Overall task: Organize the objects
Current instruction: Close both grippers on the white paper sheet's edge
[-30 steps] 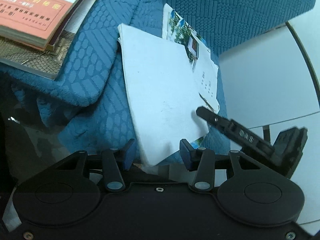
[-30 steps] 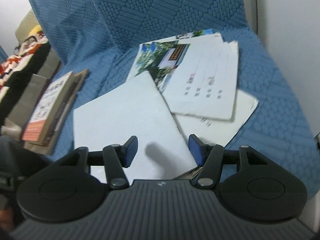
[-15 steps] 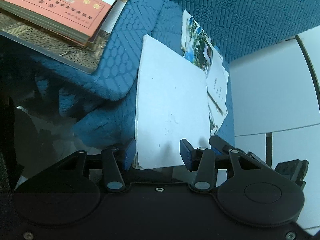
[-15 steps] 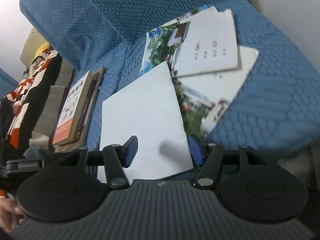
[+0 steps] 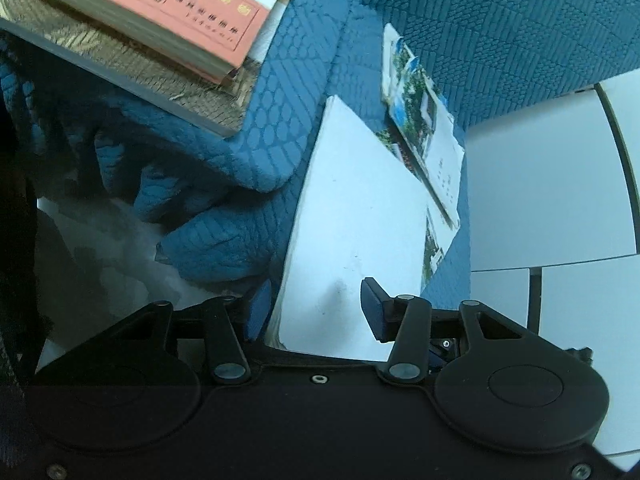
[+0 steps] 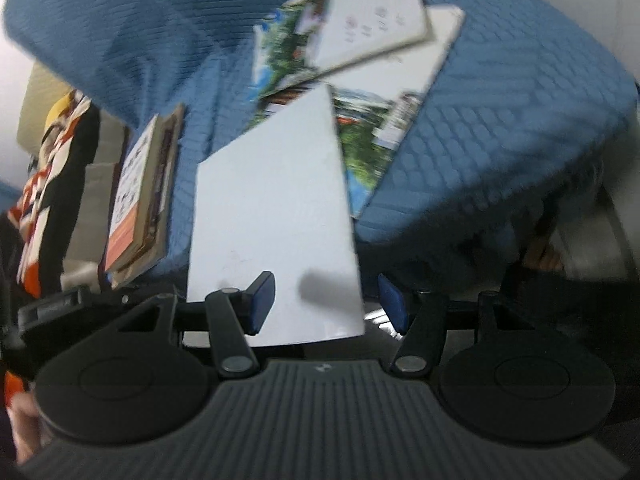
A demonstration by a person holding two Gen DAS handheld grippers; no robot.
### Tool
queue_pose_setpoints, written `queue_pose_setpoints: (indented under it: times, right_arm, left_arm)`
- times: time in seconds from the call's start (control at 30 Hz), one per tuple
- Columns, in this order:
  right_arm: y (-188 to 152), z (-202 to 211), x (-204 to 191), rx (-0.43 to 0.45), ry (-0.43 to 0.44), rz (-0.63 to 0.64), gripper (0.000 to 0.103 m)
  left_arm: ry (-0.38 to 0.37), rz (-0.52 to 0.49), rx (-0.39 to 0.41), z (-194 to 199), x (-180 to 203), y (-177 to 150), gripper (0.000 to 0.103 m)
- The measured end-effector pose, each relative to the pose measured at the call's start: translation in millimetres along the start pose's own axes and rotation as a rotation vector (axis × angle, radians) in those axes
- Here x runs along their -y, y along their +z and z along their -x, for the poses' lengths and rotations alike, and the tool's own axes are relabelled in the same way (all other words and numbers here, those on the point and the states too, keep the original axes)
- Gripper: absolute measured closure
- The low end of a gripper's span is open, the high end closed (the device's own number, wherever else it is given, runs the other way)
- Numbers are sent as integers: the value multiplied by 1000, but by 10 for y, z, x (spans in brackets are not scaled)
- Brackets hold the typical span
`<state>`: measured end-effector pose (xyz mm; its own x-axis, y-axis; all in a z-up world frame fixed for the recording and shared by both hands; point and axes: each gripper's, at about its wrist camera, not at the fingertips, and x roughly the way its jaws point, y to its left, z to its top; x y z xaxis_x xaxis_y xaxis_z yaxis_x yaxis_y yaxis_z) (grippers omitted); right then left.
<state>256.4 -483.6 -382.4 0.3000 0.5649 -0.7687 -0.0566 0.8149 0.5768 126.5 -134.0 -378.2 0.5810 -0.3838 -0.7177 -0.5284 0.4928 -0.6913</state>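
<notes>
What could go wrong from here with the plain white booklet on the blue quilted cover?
1. The plain white booklet overhangs the seat edge, so a nudge might tip it off.
2. It overlaps the photo-printed leaflets, which may get dragged along.
3. Both the left gripper and the right gripper look open around it, risking a clash.

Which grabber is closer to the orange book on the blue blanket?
Probably left. The orange book lies just up-left of the left gripper; from the right gripper it sits farther off at left, beyond the white booklet.
</notes>
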Motion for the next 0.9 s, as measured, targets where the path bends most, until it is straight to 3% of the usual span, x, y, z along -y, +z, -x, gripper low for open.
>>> queue_pose_setpoints:
  times: [0.2,0.53,0.9]
  right_arm:
    - [34,-194,208,-88,118,-162,43]
    - [-48,-335,366,-128,172,-314,45]
    - [-42,-232,334,-84,234,-343,79]
  left_arm:
    - [-12,32,-32,-110,-67,11,54]
    - [-57,130,-87,-299,-189,-5,58]
    - [-143,297,-143,-414,-448,-39,61]
